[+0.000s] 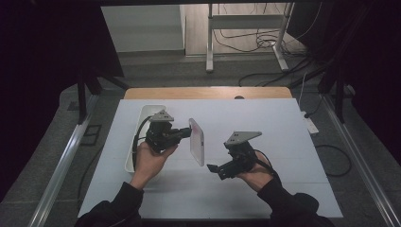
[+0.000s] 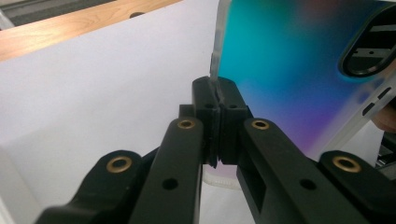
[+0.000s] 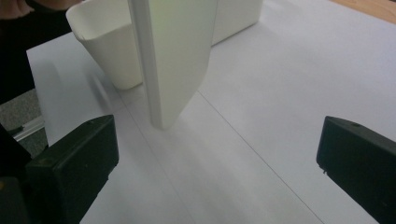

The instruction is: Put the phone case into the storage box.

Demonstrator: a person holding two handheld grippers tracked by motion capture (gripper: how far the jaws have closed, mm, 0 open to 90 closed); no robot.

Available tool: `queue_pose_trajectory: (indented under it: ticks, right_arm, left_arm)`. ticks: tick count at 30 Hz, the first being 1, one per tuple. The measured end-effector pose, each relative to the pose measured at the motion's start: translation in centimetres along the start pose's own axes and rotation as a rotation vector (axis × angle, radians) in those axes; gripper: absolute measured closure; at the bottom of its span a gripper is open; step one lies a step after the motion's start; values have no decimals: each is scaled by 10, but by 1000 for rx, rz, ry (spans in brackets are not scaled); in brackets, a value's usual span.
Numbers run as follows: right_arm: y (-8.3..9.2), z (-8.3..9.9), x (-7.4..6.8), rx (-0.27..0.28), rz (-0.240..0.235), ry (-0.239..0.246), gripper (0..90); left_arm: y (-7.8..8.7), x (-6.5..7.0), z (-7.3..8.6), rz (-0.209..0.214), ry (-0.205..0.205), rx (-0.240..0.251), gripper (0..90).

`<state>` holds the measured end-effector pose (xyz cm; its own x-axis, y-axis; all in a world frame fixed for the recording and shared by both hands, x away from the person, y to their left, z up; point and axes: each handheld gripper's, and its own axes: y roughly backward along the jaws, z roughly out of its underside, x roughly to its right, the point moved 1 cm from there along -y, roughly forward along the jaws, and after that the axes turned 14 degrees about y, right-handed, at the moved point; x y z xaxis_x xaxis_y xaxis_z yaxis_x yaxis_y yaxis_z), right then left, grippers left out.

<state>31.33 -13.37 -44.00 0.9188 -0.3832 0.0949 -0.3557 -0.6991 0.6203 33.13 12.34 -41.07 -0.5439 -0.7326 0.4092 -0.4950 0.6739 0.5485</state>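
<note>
Translucent phone case (image 1: 196, 141) is hanging from the clamped left hand-held gripper (image 1: 187, 133) by its edge alone; right hand-held gripper (image 1: 213, 169), jaws spread, is gripping nothing, so the case may pivot or slip.

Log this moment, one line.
left gripper: shut on translucent phone case edge | right gripper: open, empty | white bin: on table

Person's in dark long sleeves (image 1: 124, 201). Both tools black w/ brass-ringed screw holes; left tool (image 1: 188, 133) & right tool (image 1: 213, 168) each have a grey triangle plate + black cable.
</note>
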Motion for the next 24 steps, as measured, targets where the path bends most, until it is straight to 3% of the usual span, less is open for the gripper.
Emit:
queue_pose_trajectory:
  ticks: [24]
  right_arm:
    - [19,20,-1,-41,20,-3,0]
  left_arm:
    - [22,-19,-7,-51,35,51,881]
